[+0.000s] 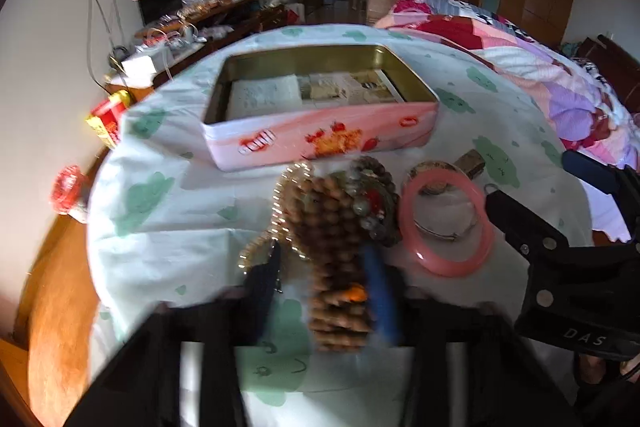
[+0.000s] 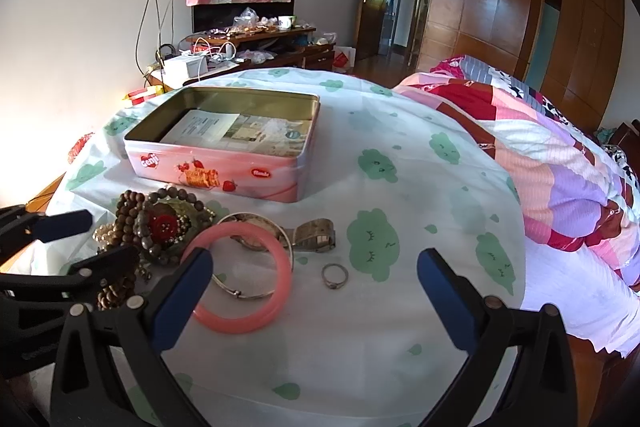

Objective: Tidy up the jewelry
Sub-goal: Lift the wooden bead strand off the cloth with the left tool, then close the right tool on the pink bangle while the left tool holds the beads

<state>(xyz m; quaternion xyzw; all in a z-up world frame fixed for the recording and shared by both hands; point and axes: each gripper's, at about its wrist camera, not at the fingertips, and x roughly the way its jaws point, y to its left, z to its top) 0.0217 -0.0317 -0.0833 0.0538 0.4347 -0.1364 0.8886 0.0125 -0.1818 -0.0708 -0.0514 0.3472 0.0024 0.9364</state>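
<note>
A pink biscuit tin [image 1: 320,135] [image 2: 224,171] stands open on the cloth, papers lying inside. In front of it lies a heap of brown bead strands [image 1: 336,227] with a red brooch [image 2: 162,225] and a pearl strand [image 1: 280,199]. My left gripper [image 1: 320,287] straddles a brown bead strand; its right finger touches the beads and a gap shows at the left finger, though the view is blurred. Right of the heap lie a pink bangle [image 2: 240,325] [image 1: 452,269], a thin silver bangle [image 2: 240,293], a metal watch [image 2: 316,235] and a ring [image 2: 335,275]. My right gripper [image 2: 316,263] stands open, empty, above the ring.
The white cloth [image 2: 400,307] with green cloud prints covers a round table. A patchwork quilt [image 2: 560,187] on a bed borders the right side. A cluttered wooden sideboard [image 2: 260,39] stands by the far wall. A red box [image 1: 106,121] sits at the table's left edge.
</note>
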